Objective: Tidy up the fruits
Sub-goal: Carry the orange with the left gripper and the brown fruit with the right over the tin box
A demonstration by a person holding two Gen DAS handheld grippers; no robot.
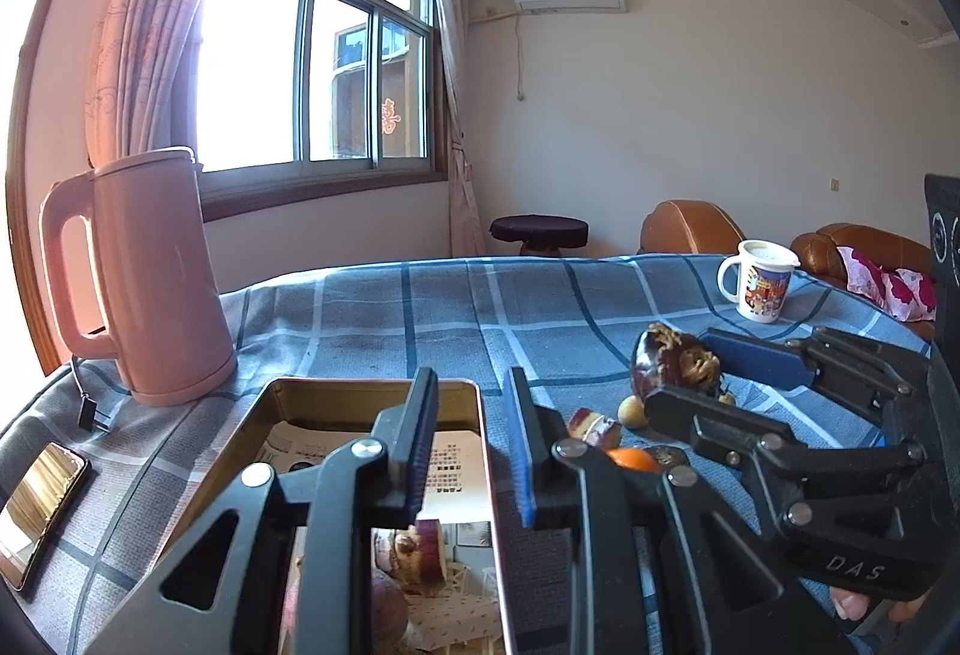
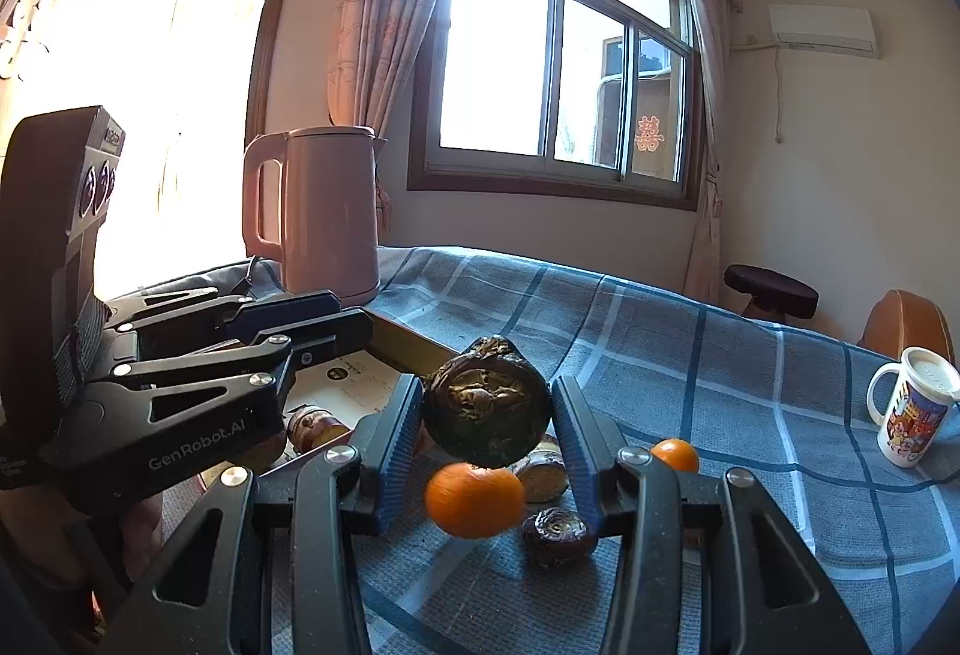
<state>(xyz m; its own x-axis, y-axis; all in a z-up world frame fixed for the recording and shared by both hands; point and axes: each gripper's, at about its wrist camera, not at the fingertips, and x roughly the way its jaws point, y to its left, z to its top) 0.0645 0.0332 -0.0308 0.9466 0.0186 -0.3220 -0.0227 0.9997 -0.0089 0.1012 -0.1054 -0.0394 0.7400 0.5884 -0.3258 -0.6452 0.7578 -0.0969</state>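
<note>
My right gripper [image 2: 486, 409] is shut on a large dark shrivelled fruit [image 2: 486, 400] and holds it above the checked cloth; it also shows in the left wrist view [image 1: 672, 364]. Below it lie an orange [image 2: 477, 499], a second orange [image 2: 675, 454], a small dark wrinkled fruit [image 2: 555, 535] and a brown piece [image 2: 543, 478]. My left gripper [image 1: 471, 451] is open and empty above the right edge of a gold metal tin [image 1: 282, 403], which holds paper and some fruit pieces [image 1: 420, 553].
A pink kettle [image 1: 156, 283] stands at the table's back left, its plug [image 1: 93, 412] beside it. A phone [image 1: 36, 511] lies at the left edge. A printed white mug [image 1: 759, 280] stands at the back right. Brown sofa and a dark stool [image 1: 537, 232] lie beyond.
</note>
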